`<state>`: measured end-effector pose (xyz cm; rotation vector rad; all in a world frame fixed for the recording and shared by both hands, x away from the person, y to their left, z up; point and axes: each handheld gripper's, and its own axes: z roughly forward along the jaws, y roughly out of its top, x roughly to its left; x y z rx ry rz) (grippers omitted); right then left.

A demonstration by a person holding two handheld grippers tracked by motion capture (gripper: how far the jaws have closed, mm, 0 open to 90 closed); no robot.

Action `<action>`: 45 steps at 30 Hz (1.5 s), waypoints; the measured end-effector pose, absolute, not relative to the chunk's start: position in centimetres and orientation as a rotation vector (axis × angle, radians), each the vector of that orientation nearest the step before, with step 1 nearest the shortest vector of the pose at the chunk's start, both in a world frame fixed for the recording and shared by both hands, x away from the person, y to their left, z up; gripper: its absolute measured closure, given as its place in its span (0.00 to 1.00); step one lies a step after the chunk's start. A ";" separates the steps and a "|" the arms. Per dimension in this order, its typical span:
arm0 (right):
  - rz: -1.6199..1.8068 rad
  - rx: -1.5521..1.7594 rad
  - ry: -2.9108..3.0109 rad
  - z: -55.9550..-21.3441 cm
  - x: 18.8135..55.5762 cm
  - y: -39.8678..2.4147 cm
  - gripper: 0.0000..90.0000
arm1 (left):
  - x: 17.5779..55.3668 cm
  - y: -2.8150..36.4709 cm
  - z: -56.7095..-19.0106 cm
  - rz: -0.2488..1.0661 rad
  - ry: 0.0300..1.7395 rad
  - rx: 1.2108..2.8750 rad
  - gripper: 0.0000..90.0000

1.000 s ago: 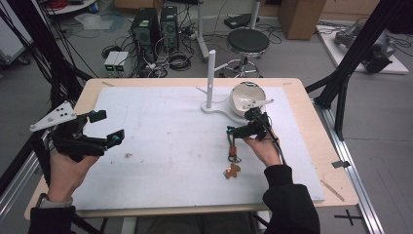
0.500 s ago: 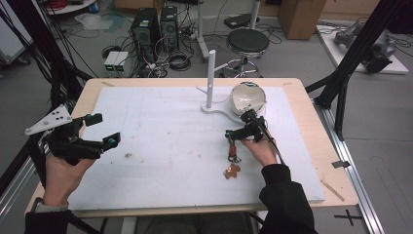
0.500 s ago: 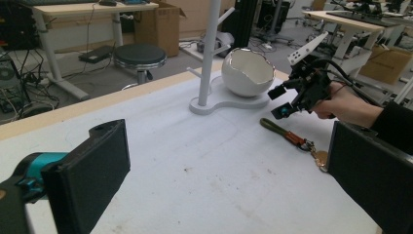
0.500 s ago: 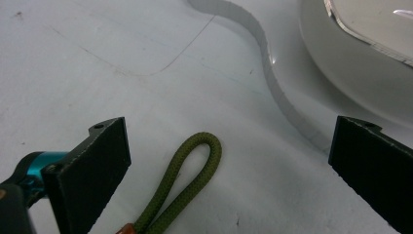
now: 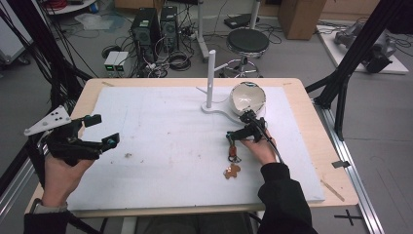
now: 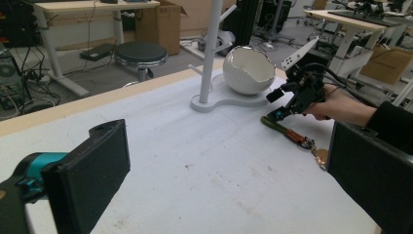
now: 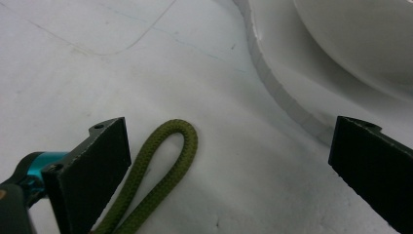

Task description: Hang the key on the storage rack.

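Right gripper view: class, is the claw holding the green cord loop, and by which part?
Nothing is held. The right claw stands open over the green cord loop, which lies flat on the white mat.

No readable text, labels, brands or numbers anywhere; black cross mark (image 5: 347,216) on floor, lower right of frame.

— What stands at the far side of the white mat (image 5: 160,146)?
— A white post stand (image 5: 210,78), with a white bowl (image 5: 247,96) just right of it on the same base.
— And beyond the table?
— A black stool (image 5: 247,43) and computer towers (image 5: 156,24) on the floor.
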<state>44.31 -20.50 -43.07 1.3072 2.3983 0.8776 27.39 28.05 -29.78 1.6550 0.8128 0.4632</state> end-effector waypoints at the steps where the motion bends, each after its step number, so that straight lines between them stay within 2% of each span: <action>1: 0.885 1.315 2.393 -43.1 44.4 -20.6 0.01 | 27.4 28.1 -29.8 0.463 0.814 1.656 0.03; 12: 0.861 1.309 2.407 -43.5 44.6 -20.2 0.05 | 27.5 27.9 -29.9 0.460 0.815 1.663 0.03; 14: 0.856 1.295 2.400 -43.4 44.6 -20.1 0.09 | 27.5 27.9 -29.9 0.458 0.817 1.665 0.03; 16: 0.861 1.289 2.407 -43.3 44.6 -20.2 0.20 | 27.5 27.9 -29.9 0.458 0.817 1.661 0.03; 18: 0.861 1.286 2.412 -43.4 44.6 -20.2 0.20 | 27.5 28.0 -29.9 0.458 0.815 1.663 0.03; 20: 0.852 1.275 2.417 -43.4 44.6 -20.2 0.26 | 27.4 28.0 -29.9 0.459 0.816 1.660 0.03; 25: 0.829 1.263 2.419 -43.4 44.4 -20.0 0.30 | 27.4 27.9 -29.9 0.458 0.818 1.663 0.03; 29: 0.842 1.208 2.447 -43.2 44.1 -19.6 0.50 | 27.4 27.9 -29.9 0.458 0.818 1.666 0.03; 32: 0.844 1.188 2.465 -43.0 43.8 -19.4 0.61 | 27.4 28.0 -29.9 0.459 0.819 1.663 0.03; 33: 0.855 1.181 2.467 -43.0 43.8 -19.4 0.68 | 27.4 28.1 -29.9 0.460 0.821 1.661 0.03; 34: 0.855 1.181 2.467 -43.0 43.8 -19.4 0.68 | 27.4 28.1 -29.9 0.460 0.821 1.661 0.03; 35: 0.867 1.148 2.487 -43.0 43.7 -19.3 0.79 | 27.4 28.1 -29.9 0.460 0.823 1.662 0.03; 37: 0.872 1.120 2.506 -42.9 43.5 -19.1 0.88 | 27.4 28.1 -29.9 0.460 0.821 1.663 0.03; 40: 0.869 1.090 2.519 -42.9 43.4 -18.9 0.92 | 27.4 28.1 -29.9 0.463 0.824 1.664 0.03; 45: 0.892 1.107 2.531 -42.9 43.5 -19.1 0.93 | 27.5 28.0 -30.0 0.462 0.830 1.670 0.03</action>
